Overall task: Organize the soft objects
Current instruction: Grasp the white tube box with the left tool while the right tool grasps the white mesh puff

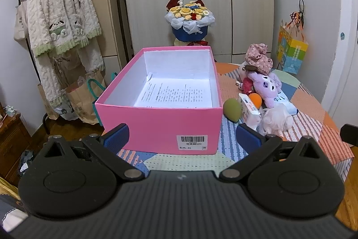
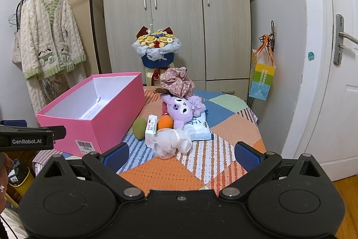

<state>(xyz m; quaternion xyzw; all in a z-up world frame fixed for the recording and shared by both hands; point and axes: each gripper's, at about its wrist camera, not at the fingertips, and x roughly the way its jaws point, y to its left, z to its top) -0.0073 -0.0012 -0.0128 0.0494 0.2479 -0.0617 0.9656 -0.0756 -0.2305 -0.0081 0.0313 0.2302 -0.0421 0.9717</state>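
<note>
A pink box [image 1: 161, 124] [image 2: 73, 124] stands open on the patchwork table cover, with a printed sheet lying inside it. Right of it lie a green egg-shaped sponge [image 1: 232, 109] [image 2: 139, 128], an orange sponge [image 1: 255, 100] [image 2: 165, 122], a white packet [image 1: 249, 111] [image 2: 151, 129], a white mesh puff [image 1: 276, 119] [image 2: 173, 141], a purple plush toy [image 1: 265, 85] [image 2: 182, 110] and a floral pink cloth [image 1: 258, 57] [image 2: 177, 82]. My left gripper [image 1: 183, 137] is open just in front of the box. My right gripper [image 2: 181, 153] is open near the puff, holding nothing.
A flower bouquet [image 2: 156, 48] stands behind the table before a wardrobe. A fluffy robe hangs on a rack [image 1: 60, 21] at the left, with paper bags [image 1: 82, 100] on the floor beneath. A colourful bag [image 2: 261, 77] hangs by the white door [image 2: 335, 82] at the right.
</note>
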